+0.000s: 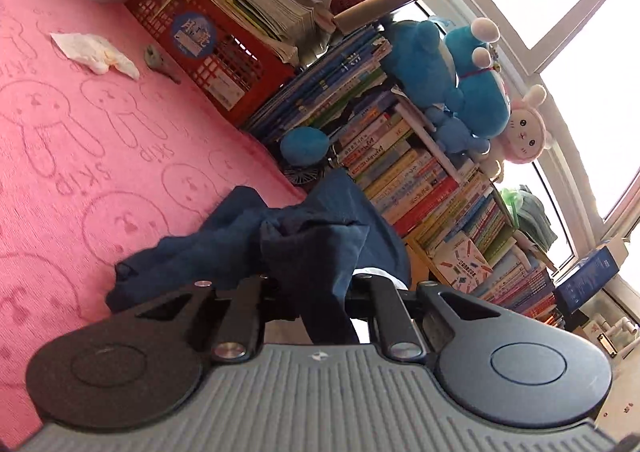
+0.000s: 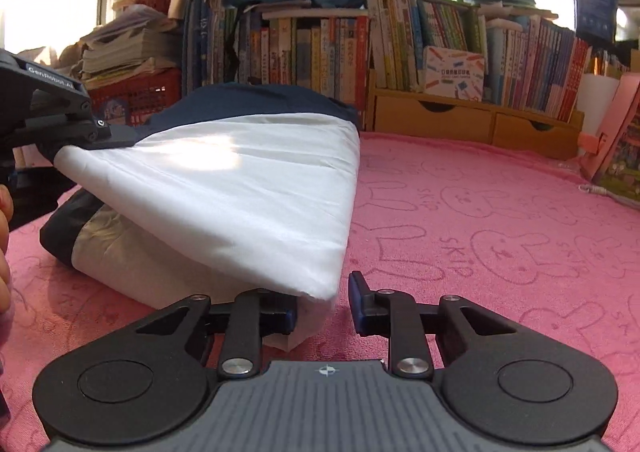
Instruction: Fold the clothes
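We are holding the garment [image 2: 224, 180], white with navy, on the pink bed cover [image 2: 500, 220]. The left gripper [image 2: 100, 134] is clamping one edge and lifting a flap, seemingly to carry a fold across. The right gripper [image 2: 322, 310] is standing apart at the near corner. The fold's long axis is running away toward the books [image 2: 400, 36].

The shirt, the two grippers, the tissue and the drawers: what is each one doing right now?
Navy and white shirt: partly folded, top layer lifted off the pink blanket.
Left gripper: shut on the shirt's edge.
Right gripper: open, shirt corner between its fingers.
Tissue: crumpled.
Wooden drawers: closed.
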The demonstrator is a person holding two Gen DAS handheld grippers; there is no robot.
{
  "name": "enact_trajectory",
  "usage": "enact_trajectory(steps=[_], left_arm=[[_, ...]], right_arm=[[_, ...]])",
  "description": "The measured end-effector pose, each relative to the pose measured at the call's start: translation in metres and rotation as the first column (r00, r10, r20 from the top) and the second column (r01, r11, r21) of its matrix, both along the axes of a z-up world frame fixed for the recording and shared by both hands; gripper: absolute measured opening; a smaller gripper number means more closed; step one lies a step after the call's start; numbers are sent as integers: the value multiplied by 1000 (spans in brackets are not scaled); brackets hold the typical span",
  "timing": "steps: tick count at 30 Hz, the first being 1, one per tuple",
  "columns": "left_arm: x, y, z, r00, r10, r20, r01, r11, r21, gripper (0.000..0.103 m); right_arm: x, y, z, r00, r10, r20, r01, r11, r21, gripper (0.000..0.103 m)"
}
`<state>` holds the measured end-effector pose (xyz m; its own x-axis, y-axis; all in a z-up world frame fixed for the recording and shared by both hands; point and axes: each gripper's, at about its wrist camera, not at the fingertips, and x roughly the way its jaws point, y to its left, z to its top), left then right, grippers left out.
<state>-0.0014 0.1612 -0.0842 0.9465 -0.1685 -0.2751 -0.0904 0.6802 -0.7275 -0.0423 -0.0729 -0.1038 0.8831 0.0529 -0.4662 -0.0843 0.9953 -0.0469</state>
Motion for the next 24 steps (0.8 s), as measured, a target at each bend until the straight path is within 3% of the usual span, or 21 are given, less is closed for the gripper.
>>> enact_trajectory(steps=[2,5,7,8,10,11,12,15,17,18,21,24], left_arm=[[-1,5,-6,1000,14,-18,-14,1000,5,14],[-1,5,-17,999,3,-45,-3,1000,-4,17],[6,6,-25,997,-32,-75,27,997,-69,33],[12,6,-28,995,-60,-85,50,993,-110,53],[20,4,-28,994,-64,-90,54,992,-113,47],[21,3,-23,996,-49,-80,43,996,-78,22],[20,2,-15,998,-27,-60,26,999,-23,12],[1,-4,13,997,31,70,-43,982,184,12],[-9,-12,22,992,52,118,-90,935,343,12],[-10,-11,18,993,59,99,-93,921,378,12],[-6,0,-4,997,71,-7,-63,918,391,15],[-4,15,-11,995,87,-55,-63,937,343,19]], right_arm=[[-3,8,1,999,16,38,-14,998,-54,21],[6,20,-2,999,38,-13,-39,993,-114,23],[9,22,-2,999,43,-24,-45,991,-127,27],[8,22,-2,999,42,-22,-44,991,-124,27],[8,21,-1,999,40,-17,-42,992,-120,23],[8,21,0,999,39,-15,-41,992,-118,21],[8,20,1,999,39,-13,-40,993,-115,20],[8,19,3,999,39,-3,-39,993,-114,19],[5,25,5,998,61,31,-55,985,-164,19],[3,29,4,996,73,43,-63,980,-188,19],[4,36,1,995,94,27,-86,973,-216,19],[6,35,-1,994,105,4,-102,974,-200,19]])
